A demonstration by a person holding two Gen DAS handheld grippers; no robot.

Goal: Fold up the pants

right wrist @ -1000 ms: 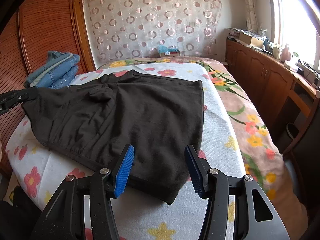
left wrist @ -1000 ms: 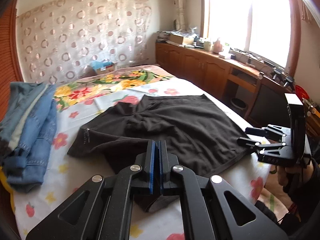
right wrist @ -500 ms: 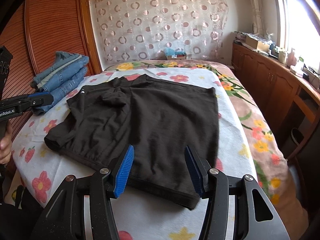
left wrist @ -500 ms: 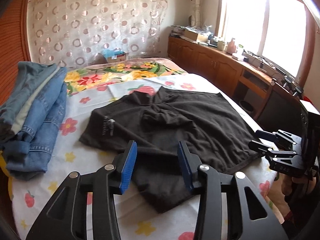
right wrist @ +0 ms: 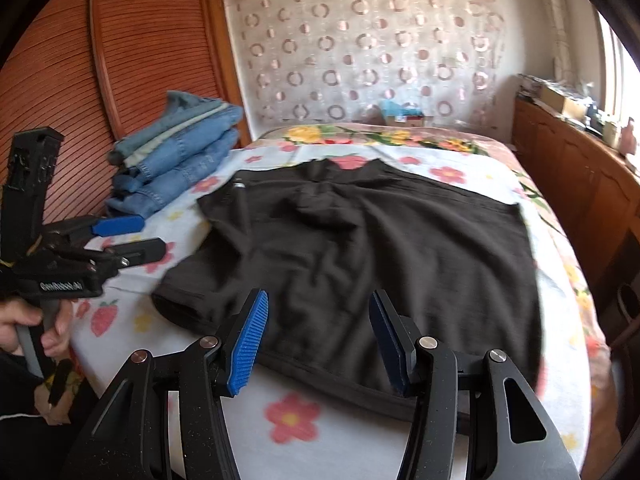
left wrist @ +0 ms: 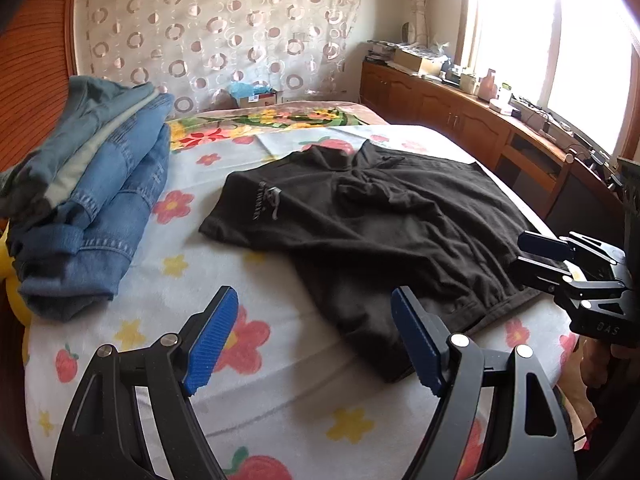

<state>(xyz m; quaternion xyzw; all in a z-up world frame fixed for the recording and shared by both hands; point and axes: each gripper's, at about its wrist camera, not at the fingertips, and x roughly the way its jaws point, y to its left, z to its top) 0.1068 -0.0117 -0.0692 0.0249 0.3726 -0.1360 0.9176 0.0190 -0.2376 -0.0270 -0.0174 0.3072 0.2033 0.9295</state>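
Black pants [left wrist: 384, 236] lie spread on the flowered bed sheet [left wrist: 224, 280], waistband toward me, with a rumpled bump near the crotch; they also show in the right wrist view [right wrist: 380, 256]. My left gripper [left wrist: 314, 340] is open and empty, held above the sheet just left of the pants' near corner. My right gripper [right wrist: 316, 344] is open and empty above the near waistband edge. Each gripper shows in the other's view, the right one [left wrist: 540, 256] at the pants' right edge, the left one [right wrist: 128, 236] beside their left edge.
A stack of folded blue jeans [left wrist: 92, 196] lies on the bed's left side, against a wooden panel [right wrist: 120, 60]. Wooden cabinets [left wrist: 460, 112] under a bright window line the right wall. A patterned curtain [left wrist: 224, 32] hangs behind the bed.
My left gripper was shut holding up the pants' edge; it opened, let the cloth drop flat and drew back to the left. My right gripper stayed open and pulled back slightly.
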